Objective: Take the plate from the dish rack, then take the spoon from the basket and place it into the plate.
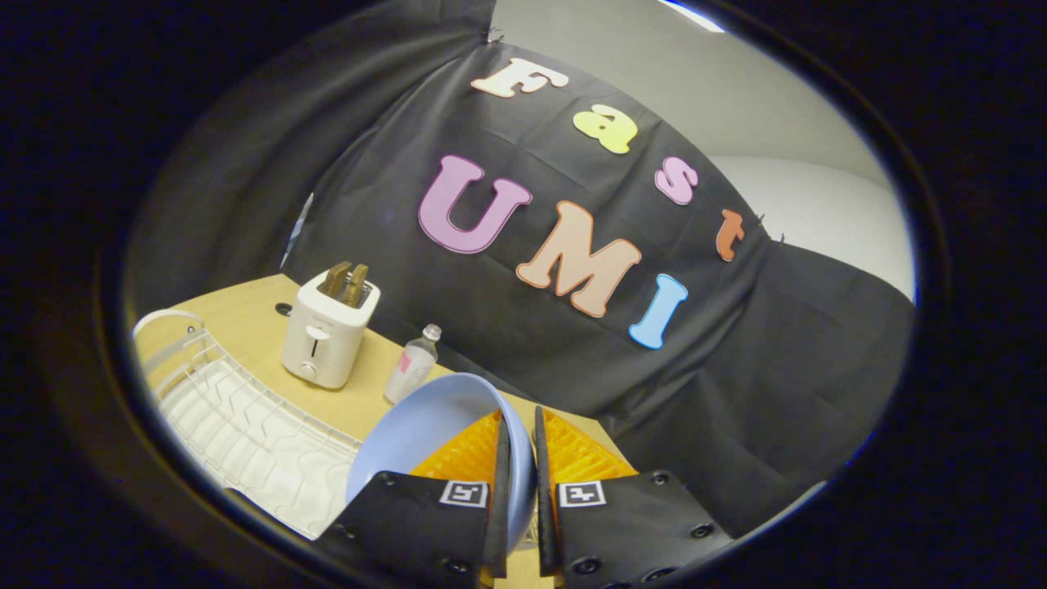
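So the tabletop (pixel 245 319) runs off to the far left, with the white dish rack (pixel 245 433) sitting on its near left part. Behind the rack there's a toaster (pixel 330 331) with two slices poking out, and a small bottle (pixel 411 366) just right of it. The blue plate (pixel 425 433) is in my claw (pixel 517 458), fingers pinched narrow on its rim, lifted clear of the rack and tilted. I'd say step one is basically done. Next I need to set the plate flat on the tabletop, let go, then hunt down the spoon.
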Motion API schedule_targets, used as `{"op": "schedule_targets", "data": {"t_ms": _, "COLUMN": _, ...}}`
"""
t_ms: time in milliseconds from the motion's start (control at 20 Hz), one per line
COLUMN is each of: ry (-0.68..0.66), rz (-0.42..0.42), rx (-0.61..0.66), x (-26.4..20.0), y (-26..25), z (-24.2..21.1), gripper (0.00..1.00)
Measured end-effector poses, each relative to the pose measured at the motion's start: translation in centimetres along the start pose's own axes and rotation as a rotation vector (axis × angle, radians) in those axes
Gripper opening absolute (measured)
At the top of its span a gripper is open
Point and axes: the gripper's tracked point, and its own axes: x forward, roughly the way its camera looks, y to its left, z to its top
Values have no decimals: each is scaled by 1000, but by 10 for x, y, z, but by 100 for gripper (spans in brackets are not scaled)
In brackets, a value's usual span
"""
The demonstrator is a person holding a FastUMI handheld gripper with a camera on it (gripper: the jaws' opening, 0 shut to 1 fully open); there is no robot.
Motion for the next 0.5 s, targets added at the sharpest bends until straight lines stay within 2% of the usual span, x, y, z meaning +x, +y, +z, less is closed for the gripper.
{"op": "schedule_targets", "data": {"t_ms": 500, "ry": 69, "rz": -28, "rx": 132, "x": -8, "y": -79, "z": -25, "gripper": 18}}
